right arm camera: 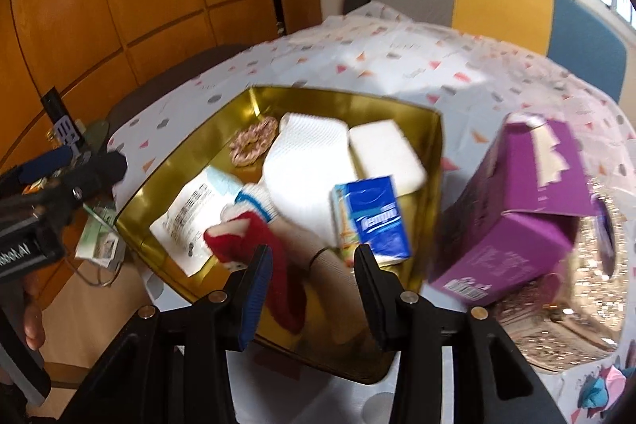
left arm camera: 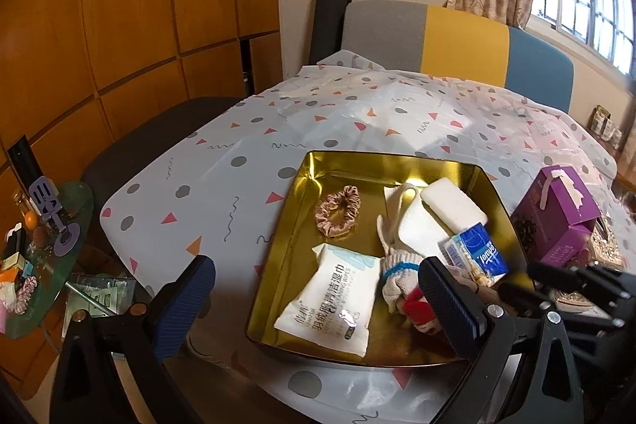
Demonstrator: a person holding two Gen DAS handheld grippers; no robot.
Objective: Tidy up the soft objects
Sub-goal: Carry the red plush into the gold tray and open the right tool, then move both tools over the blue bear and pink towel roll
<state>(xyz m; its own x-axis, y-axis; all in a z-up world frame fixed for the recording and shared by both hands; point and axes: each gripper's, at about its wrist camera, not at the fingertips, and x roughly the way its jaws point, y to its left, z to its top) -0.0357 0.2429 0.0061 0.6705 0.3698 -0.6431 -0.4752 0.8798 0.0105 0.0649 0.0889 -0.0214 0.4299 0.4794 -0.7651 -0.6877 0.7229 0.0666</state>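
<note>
A gold tin tray sits on the patterned tablecloth. In it lie a pink scrunchie, a wet-wipes pack, a white cloth, a white sponge block, a blue tissue pack and red-and-white socks. My left gripper is open at the tray's near left edge. My right gripper is open over the tray's near edge, with the socks and a beige roll between its fingers.
A purple box stands right of the tray beside a glittery item. A glass side table with small items stands at the left. A striped chair back is behind the table.
</note>
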